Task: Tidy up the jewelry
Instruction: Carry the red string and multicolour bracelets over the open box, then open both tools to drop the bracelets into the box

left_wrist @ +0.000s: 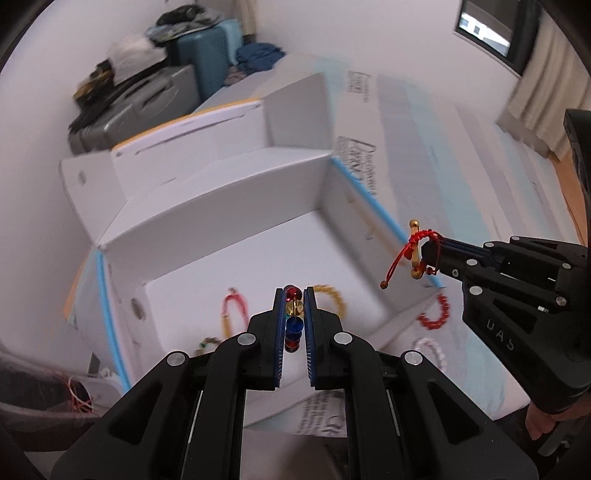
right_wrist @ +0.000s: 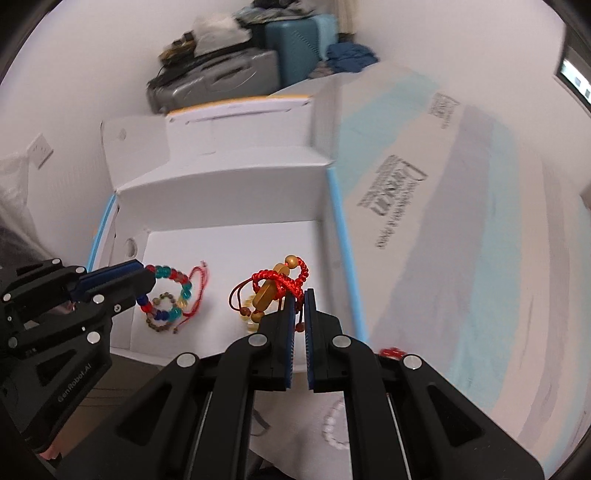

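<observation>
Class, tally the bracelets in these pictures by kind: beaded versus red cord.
Beaded bracelets: 5 (multicolour, yellow, brown, red, white)
Red cord bracelets: 2 (one held, one lying in the white box)
Total: 7

Far wall: grey suitcase (right_wrist: 221, 79) lying flat with a blue suitcase (right_wrist: 299, 44) upright just beside it, loose clothes (left_wrist: 177, 22) piled on top of both. Blue garment (right_wrist: 351, 55) heaped beside the blue suitcase. Window (left_wrist: 487, 29) with curtain (left_wrist: 543, 92) on the right; wall socket (right_wrist: 38, 150) on the left.
</observation>
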{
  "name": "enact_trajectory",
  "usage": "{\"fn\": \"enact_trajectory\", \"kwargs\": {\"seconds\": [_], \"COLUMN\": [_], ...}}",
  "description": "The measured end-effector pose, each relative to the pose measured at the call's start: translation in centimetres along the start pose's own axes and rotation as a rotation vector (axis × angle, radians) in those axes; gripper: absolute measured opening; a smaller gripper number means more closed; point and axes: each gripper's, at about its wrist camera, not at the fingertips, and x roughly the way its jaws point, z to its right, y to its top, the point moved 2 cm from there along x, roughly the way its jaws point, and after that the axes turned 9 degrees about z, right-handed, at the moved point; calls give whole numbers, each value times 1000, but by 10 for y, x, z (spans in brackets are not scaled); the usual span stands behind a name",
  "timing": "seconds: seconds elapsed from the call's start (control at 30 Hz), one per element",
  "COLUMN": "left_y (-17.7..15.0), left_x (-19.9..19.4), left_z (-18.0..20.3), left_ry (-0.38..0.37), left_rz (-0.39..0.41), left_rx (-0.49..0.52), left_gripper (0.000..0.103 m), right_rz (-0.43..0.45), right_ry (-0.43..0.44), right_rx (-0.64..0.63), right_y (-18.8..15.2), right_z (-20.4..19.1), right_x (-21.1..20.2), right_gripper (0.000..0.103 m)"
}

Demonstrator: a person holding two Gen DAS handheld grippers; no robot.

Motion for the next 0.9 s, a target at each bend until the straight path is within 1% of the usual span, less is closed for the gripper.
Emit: {"fn": "enact_trajectory", "kwargs": {"seconds": [0.13,0.3,0.43,0.63,0.9], "left_y": [-12,-31,-40,-53,-64], "left_x": [18,46,63,84,97], "left_z": [-31,-58,-68,-74,-79], "left_ry": [6,5,13,32,48], "left_rz": [-36,-100,-144,-220,-255], "left_rx": [-36,-75,-84,-78,-76], "left_gripper": [9,9,9,9,9], "right_rz": [-58,-136,-190,-243,-276], "right_ry": [9,12,7,1,-1], "right_rx": [-30,-48,-51,-47,-55], "right_y": [-2,-14,-23,-32,-45], "right_z": [-23,-37,-42,-46,-51], "right_x": [33,71,97,121,132], "right_gripper": [4,4,4,4,4]}}
